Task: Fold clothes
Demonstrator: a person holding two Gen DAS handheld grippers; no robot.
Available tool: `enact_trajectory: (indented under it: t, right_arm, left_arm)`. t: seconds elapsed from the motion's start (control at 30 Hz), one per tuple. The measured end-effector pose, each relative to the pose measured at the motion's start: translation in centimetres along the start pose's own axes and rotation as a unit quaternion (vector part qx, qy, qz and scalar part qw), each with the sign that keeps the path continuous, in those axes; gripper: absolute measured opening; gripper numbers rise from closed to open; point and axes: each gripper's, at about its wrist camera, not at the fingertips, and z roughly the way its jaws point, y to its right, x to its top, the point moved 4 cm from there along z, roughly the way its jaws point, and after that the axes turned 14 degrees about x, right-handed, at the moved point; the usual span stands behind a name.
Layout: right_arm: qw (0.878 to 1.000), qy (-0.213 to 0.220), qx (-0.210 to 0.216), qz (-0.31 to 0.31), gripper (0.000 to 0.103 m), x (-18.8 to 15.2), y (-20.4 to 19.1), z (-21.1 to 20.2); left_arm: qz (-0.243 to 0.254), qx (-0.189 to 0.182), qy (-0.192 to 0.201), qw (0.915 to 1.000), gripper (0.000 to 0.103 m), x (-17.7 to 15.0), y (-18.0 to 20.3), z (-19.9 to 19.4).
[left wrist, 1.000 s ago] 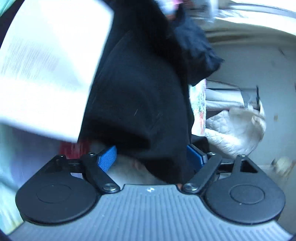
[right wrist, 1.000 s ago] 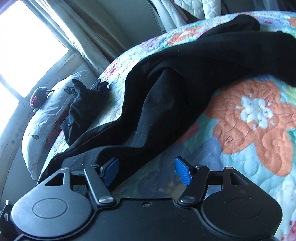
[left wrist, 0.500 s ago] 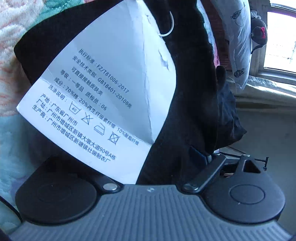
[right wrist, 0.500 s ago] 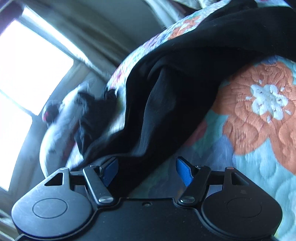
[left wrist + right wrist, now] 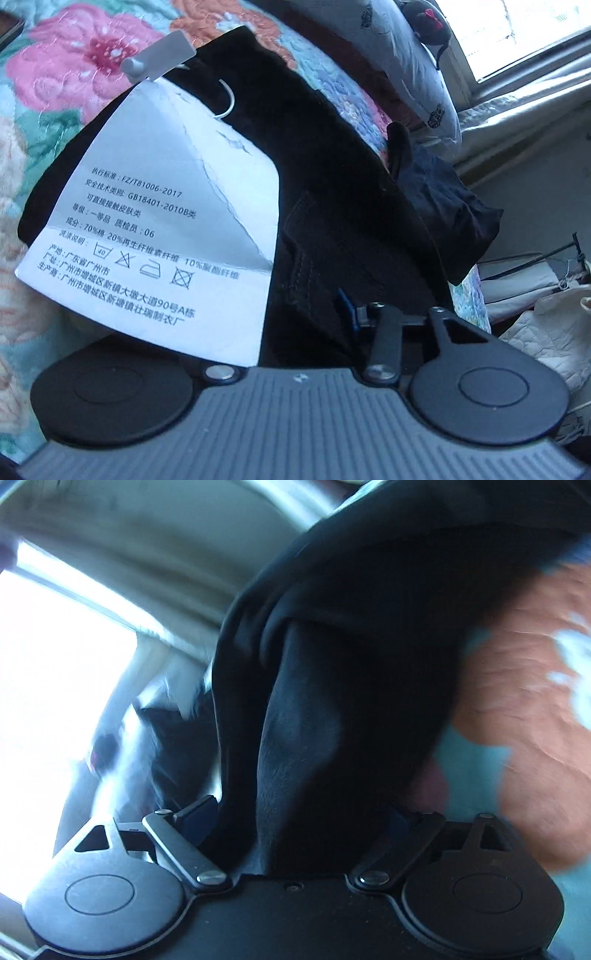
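Black garment (image 5: 332, 192) fills both claws, each pinching it; its paper tag (image 5: 159, 229) hides the left claw's (image 5: 295, 314) near finger.

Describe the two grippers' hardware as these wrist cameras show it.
Left gripper: grey ribbed body, two round black discs, black link arms with silver rivets, blue jaw pad. Right gripper: the same layout on a smooth black body; its pads look dark and blurred. No cables or sleeves show.

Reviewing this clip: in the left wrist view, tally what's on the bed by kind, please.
Black garments: 2 (held one, crumpled one)
Paper tags: 2 (care label, small tag)
Pillows: 1
Quilts: 1
Total: 6
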Motion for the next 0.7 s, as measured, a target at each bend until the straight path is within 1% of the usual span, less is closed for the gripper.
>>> enact_trajectory:
  t: [0.03, 0.07, 0.1, 0.13, 0.2, 0.23, 0.3, 0.37, 0.43, 0.47, 0.53, 0.57, 0.63, 0.67, 0.7]
  right_arm:
    - [0.999, -0.013, -0.018, -0.031, 0.043, 0.1, -0.7, 0.5]
    - [0.998, -0.017, -0.017, -0.053, 0.031, 0.3, -1.5, 0.5]
    - [0.998, -0.017, 0.001, -0.066, 0.026, 0.5, -2.5, 0.1]
    - [0.997, -0.016, 0.021, -0.077, 0.024, 0.8, -3.7, -0.5]
    - [0.994, -0.007, 0.067, -0.085, 0.024, 1.4, -6.2, -2.3]
    - [0.993, -0.004, 0.091, -0.080, 0.024, 1.5, -7.4, -3.1]
    - [0.989, -0.004, 0.134, -0.068, 0.024, 0.8, -9.7, -4.3]
    - [0.986, -0.029, 0.152, -0.057, 0.024, -1.4, -12.0, -4.1]
    - [0.983, -0.074, 0.161, -0.048, 0.024, -4.6, -13.7, -2.8]
    - [0.981, -0.099, 0.165, -0.038, 0.024, -6.6, -14.4, -1.8]
    - [0.973, -0.160, 0.167, -0.021, 0.024, -10.7, -14.9, 0.9]
    - [0.971, -0.180, 0.155, -0.025, 0.026, -12.4, -14.6, 2.3]
    - [0.970, -0.206, 0.118, -0.045, 0.027, -15.2, -13.3, 4.5]
    - [0.970, -0.213, 0.104, -0.053, 0.030, -15.8, -12.2, 5.0]
    - [0.971, -0.211, 0.100, -0.049, 0.044, -15.9, -11.2, 4.9]
  left_arm:
    - [0.016, 0.002, 0.014, 0.9998, 0.036, 0.3, 0.6, -0.2]
    - [0.035, 0.003, 0.032, 0.9989, 0.036, 0.8, 1.1, -0.6]
    - [0.054, 0.003, 0.050, 0.9973, 0.034, 1.5, 1.6, -1.3]
    - [0.069, -0.002, 0.067, 0.9954, 0.033, 2.5, 2.4, -1.9]
    - [0.078, -0.028, 0.097, 0.9918, 0.030, 5.2, 3.0, -3.9]
    - [0.081, -0.041, 0.114, 0.9893, 0.027, 6.9, 3.5, -5.0]
    - [0.091, -0.062, 0.146, 0.9832, 0.027, 10.5, 4.5, -7.1]
    - [0.108, -0.063, 0.151, 0.9806, 0.026, 14.3, 5.1, -8.7]
    - [0.115, -0.061, 0.176, 0.9758, 0.025, 17.7, 4.1, -9.9]
    - [0.114, -0.049, 0.175, 0.9768, 0.025, 18.4, 2.7, -9.3]
    - [0.108, -0.012, 0.158, 0.9813, 0.025, 19.1, -0.8, -7.2]
    - [0.105, 0.006, 0.150, 0.9830, 0.025, 19.4, -2.6, -6.2]
    - [0.099, 0.043, 0.134, 0.9851, 0.024, 20.0, -6.1, -4.1]
    - [0.096, 0.061, 0.126, 0.9855, 0.024, 20.3, -7.8, -3.1]
    - [0.103, 0.084, 0.117, 0.9842, 0.024, 20.0, -9.1, -2.0]
